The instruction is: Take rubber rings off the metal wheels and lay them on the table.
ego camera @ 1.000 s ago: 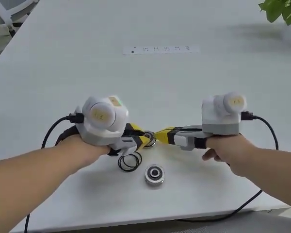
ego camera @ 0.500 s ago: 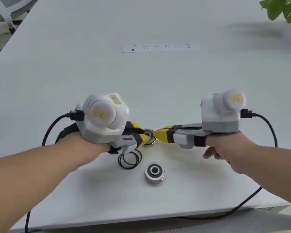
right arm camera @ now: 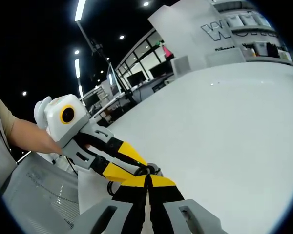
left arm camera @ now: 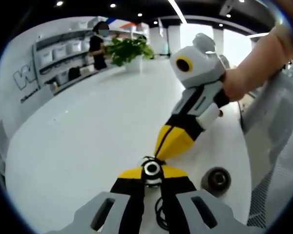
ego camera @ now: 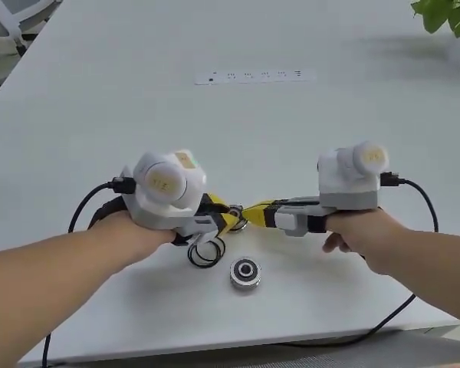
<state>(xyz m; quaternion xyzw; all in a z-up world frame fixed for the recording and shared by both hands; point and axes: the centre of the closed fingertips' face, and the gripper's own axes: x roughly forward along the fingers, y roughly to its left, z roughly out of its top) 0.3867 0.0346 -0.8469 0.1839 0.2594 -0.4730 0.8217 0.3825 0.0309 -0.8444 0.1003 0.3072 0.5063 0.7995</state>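
The left gripper (ego camera: 228, 220) has its jaws clamped on a wheel (left arm camera: 151, 169) just beyond the spare wheel (ego camera: 245, 273) on the worktop (ego camera: 291, 130), and the right gripper (right arm camera: 147, 179), jaws pinched shut at that rim, may slip off the rubber ring (left arm camera: 144, 167) or yank the wheel loose.

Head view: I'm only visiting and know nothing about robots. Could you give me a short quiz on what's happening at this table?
1. True or false: the left gripper grips a metal wheel between its jaws.
2. Where do the loose rubber rings lie? A on the table; B in a box; C on the floor.
3. How many wheels lie on the table, held by neither gripper?
Key: 1 true; 2 A; 3 one, the free wheel.
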